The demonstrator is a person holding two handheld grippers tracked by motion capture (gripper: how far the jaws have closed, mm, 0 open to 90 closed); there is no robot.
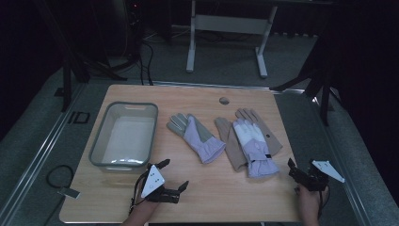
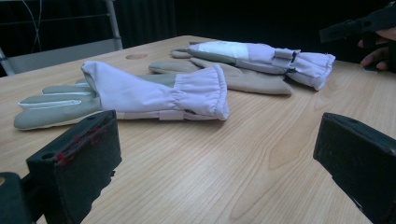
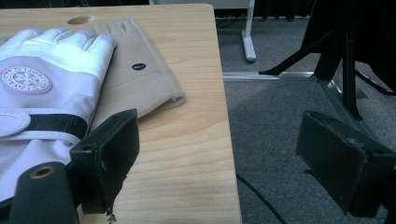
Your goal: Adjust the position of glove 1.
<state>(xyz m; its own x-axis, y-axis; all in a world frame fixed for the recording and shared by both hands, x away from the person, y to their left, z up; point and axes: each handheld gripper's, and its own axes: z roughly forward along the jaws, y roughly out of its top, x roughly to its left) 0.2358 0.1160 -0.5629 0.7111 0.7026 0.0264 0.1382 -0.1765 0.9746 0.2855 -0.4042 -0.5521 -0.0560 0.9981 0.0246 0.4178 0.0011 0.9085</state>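
Near the table's middle, a lilac and grey glove (image 1: 195,136) (image 2: 140,93) lies flat. To its right a white and lilac glove (image 1: 251,141) (image 3: 42,88) rests on top of two beige gloves (image 1: 233,141) (image 3: 135,70). My left gripper (image 1: 173,174) (image 2: 219,154) hovers low at the front edge, open, with bare wood between its jaws and the lilac cuff just beyond. My right gripper (image 1: 301,168) (image 3: 219,149) is open at the table's right front corner. One of its jaws is beside the white glove's cuff, and the other is out over the floor.
A grey plastic basin (image 1: 96,141) stands empty at the table's left. A round hole (image 1: 224,100) marks the far tabletop. The table's right edge (image 3: 229,140) drops to grey carpet with a cable and black stand legs. A white desk frame (image 1: 190,47) stands behind.
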